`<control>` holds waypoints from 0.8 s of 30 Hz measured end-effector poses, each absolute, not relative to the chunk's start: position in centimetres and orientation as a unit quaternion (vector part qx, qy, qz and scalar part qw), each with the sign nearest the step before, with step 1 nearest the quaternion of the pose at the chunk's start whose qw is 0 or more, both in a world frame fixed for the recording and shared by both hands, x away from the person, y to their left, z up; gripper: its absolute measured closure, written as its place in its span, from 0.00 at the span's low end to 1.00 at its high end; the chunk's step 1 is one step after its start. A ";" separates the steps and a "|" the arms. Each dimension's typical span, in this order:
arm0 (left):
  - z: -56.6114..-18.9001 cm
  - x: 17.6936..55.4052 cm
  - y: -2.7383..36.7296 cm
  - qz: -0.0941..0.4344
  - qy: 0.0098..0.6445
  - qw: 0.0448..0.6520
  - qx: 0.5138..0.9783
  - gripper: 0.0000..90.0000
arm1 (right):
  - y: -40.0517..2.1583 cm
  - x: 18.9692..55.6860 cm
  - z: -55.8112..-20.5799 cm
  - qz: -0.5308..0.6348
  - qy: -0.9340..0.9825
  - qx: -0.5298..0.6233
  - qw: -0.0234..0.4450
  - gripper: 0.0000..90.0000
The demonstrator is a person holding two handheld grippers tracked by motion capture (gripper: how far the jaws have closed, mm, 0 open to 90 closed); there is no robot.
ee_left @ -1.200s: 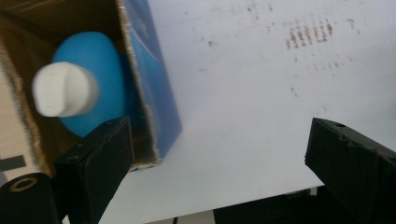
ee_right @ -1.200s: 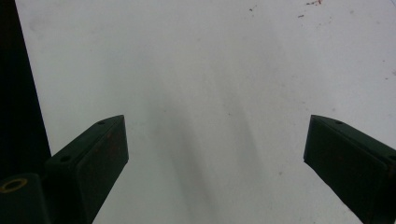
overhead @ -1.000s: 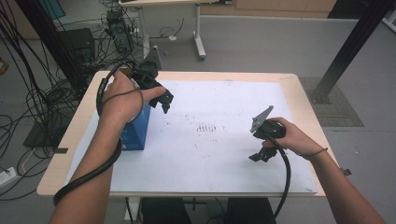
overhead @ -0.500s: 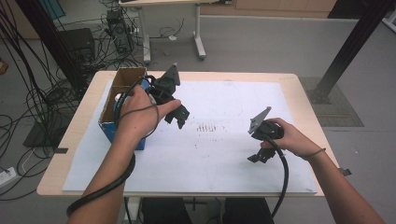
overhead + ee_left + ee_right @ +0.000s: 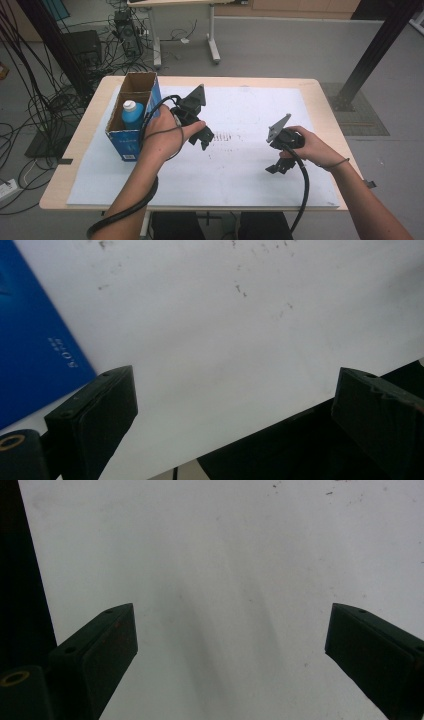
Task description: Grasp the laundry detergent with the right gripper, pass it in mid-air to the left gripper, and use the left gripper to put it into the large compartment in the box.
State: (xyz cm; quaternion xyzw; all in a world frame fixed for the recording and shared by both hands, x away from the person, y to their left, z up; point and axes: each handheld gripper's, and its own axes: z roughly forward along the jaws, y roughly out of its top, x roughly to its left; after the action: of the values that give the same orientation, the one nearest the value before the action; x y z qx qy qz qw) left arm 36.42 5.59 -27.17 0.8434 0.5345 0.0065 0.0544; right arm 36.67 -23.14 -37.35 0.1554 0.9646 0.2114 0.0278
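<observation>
- High view: left gripper (image 5: 204, 140) hovers over the white sheet (image 5: 240, 175) just right of the blue carton (image 5: 131, 142); nothing between its jaws.
- Same view: carton stands upright at the table's (image 5: 330, 95) left side, top flaps open, a blue bottle with a white cap (image 5: 132, 114) standing inside it.
- Right gripper (image 5: 278, 168) sits low over the sheet at the right, well apart from carton and bottle, jaws pointing down toward the near edge.
- Left gripper view: both jaws stand wide apart, bare sheet between them; the carton's blue printed side (image 5: 35, 340) fills the upper left corner, near the left jaw but not touching it.
- Right gripper view: jaws spread wide, holding nothing, plain white sheet (image 5: 225, 580) under them with a few specks at the top.
- Step in hand, as I judge it: the left gripper is placed to work on the carton or the bottle in it. To do it well, turn the open jaws toward the carton, come in from above the open top, and straddle the bottle's neck squarely before closing; keep clear of the cardboard flaps so the carton is not tipped.
- The right gripper could steady the carton's wall if it starts to slide.
- The high view gives the bottle, the open top and the spacing of both hands; the gripper views give none of that.
- The gripper views settle the jaw gap, which is small and hard to read from above.
</observation>
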 end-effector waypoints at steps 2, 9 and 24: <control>-27.8 36.4 5.3 0.008 0.533 0.052 0.845 0.05 | -23.2 36.7 -37.3 0.211 0.964 0.156 0.028 0.07; -29.8 36.4 4.6 -0.004 0.527 0.045 0.849 0.05 | -23.3 36.7 -37.3 0.210 0.965 0.158 0.028 0.07; -33.0 36.1 3.7 -0.024 0.518 0.046 0.854 0.05 | -23.5 36.7 -37.5 0.205 0.965 0.162 0.025 0.07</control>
State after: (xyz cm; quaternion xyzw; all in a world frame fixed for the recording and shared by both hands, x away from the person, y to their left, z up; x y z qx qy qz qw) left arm 36.10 3.68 -32.96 0.8538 0.5180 -0.0245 0.0462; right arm 36.68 -23.52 -37.45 0.1621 0.9650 0.2048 0.0253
